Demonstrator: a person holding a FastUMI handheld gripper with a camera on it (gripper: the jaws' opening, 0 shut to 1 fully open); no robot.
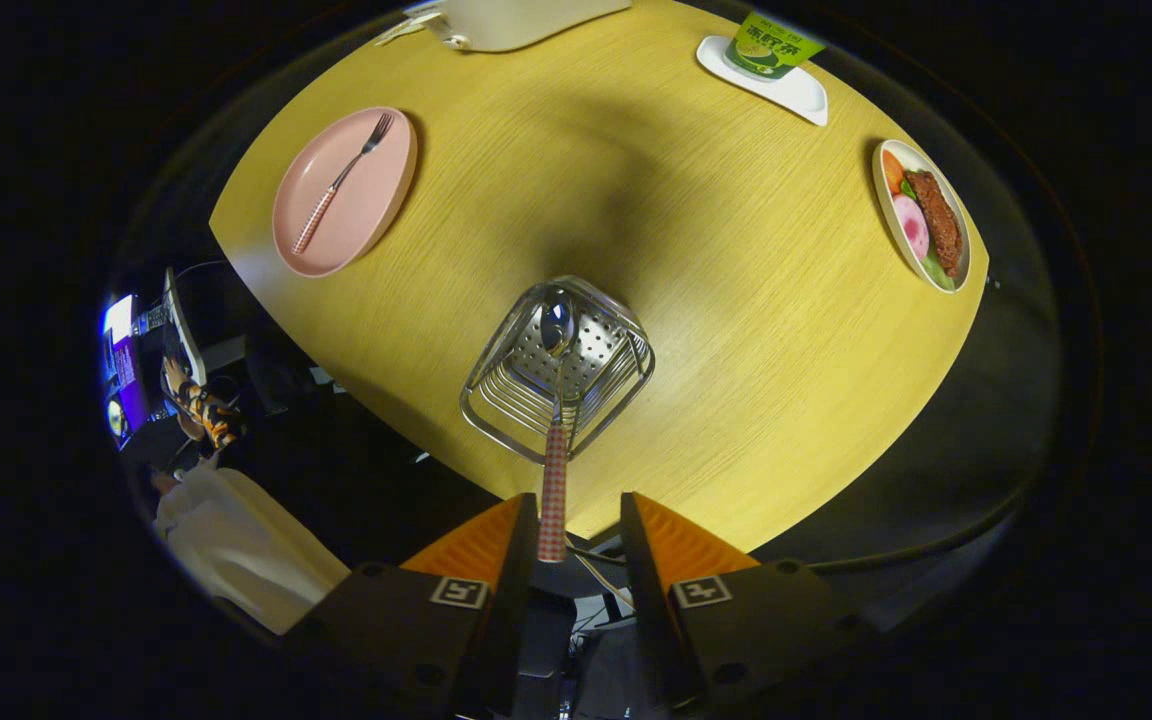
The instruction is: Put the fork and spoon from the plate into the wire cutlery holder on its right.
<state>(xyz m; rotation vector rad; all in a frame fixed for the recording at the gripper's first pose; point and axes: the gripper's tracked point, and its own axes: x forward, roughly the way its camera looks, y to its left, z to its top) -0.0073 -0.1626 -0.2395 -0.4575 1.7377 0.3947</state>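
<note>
yellow wooden counter (736,300), round, dark booth beyond. spoon (555,400) stands in wire cutlery holder (558,365) just ahead of the gripper (579,525); its checked handle leans against the left finger only. fingers part-open, gripping nothing. fork (343,180) lies on pink plate (344,192), far left beyond the holder, handle toward the counter edge, open counter between.

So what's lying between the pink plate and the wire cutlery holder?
Gripper view: only bare table between pink plate and wire cutlery holder. Gripper is open, the spoon between its fingers.
</note>
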